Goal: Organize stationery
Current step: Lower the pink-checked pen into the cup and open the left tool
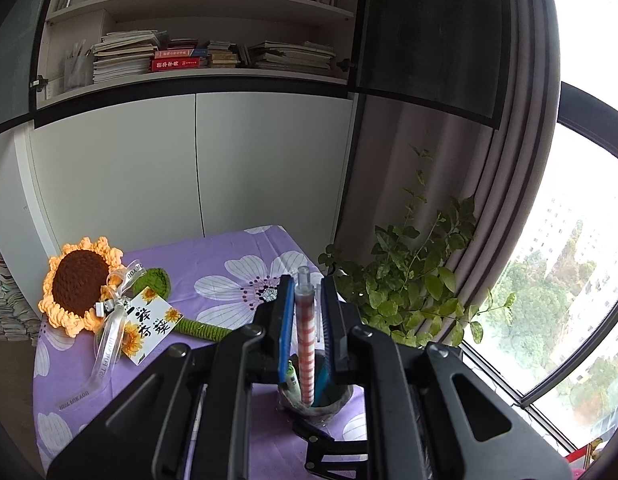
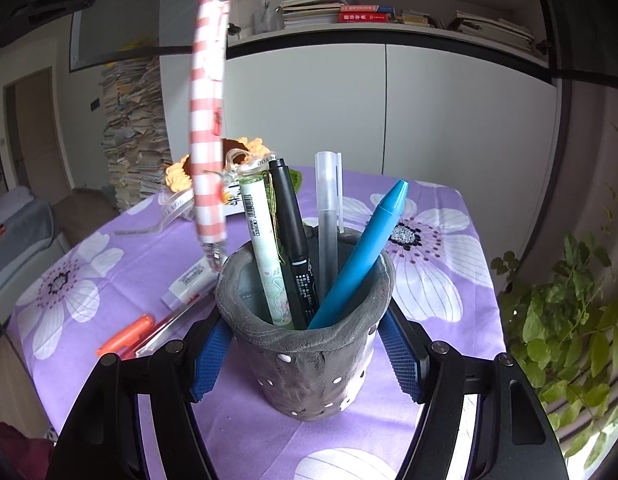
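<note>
My left gripper (image 1: 305, 296) is shut on a red-and-white checked pen (image 1: 305, 332), held upright with its tip over the grey pen cup (image 1: 333, 404). In the right wrist view that pen (image 2: 207, 120) hangs just left of the cup's rim. My right gripper (image 2: 305, 344) is shut on the grey pen cup (image 2: 305, 364), its blue pads (image 2: 207, 360) against both sides. The cup holds a blue pen (image 2: 361, 260), a black marker (image 2: 293, 240), a white-green pen (image 2: 265, 248) and a clear pen (image 2: 328, 216).
On the purple flowered tablecloth (image 2: 441, 280) lie an orange pen (image 2: 125, 334), a clear pen (image 2: 169, 332) and a white correction tube (image 2: 189, 284) left of the cup. A crocheted sunflower (image 1: 79, 290) lies at the far left. A leafy plant (image 1: 413, 292) stands off the right edge.
</note>
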{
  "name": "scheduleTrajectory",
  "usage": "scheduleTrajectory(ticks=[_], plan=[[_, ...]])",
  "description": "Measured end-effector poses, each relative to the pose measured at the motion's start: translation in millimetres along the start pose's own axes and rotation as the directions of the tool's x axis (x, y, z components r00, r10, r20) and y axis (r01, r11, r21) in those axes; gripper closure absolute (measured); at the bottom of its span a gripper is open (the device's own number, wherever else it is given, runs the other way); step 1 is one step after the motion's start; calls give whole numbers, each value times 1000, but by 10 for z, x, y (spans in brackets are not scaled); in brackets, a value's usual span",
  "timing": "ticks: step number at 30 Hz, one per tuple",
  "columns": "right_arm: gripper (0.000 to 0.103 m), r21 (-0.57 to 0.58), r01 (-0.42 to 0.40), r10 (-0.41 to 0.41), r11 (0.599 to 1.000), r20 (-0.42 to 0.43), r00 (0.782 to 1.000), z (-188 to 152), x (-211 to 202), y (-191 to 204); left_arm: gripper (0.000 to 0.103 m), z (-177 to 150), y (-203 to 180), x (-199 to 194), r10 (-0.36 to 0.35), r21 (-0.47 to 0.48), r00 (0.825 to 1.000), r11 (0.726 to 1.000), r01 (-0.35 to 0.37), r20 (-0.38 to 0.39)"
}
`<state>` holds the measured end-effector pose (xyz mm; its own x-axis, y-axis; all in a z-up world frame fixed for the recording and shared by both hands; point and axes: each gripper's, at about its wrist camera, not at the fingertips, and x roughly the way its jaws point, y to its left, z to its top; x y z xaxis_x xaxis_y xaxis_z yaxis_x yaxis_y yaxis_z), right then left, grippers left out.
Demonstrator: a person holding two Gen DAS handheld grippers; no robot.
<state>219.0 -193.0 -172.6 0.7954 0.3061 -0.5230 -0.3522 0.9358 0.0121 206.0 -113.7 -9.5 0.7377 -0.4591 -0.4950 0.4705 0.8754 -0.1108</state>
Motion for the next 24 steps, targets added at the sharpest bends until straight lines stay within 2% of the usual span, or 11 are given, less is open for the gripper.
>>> scheduleTrajectory(ticks=[4, 12, 17, 24], plan=[[31, -4, 5, -5, 1000, 0, 1000, -4, 4, 9, 92, -65, -40, 103, 15, 18, 1000, 1000, -14, -10], [31, -1, 2, -2, 1000, 0, 1000, -9, 1, 0, 92, -341, -32, 274, 24, 38, 996, 999, -21, -87], [31, -7, 11, -11, 1000, -17, 1000, -8, 32, 7, 91, -455, 97, 308, 8, -11, 994, 1000, -9, -109], [31, -3, 11, -11, 1000, -42, 999, -9, 88, -2, 91, -504, 110, 345, -8, -11, 991, 1000, 6, -133]])
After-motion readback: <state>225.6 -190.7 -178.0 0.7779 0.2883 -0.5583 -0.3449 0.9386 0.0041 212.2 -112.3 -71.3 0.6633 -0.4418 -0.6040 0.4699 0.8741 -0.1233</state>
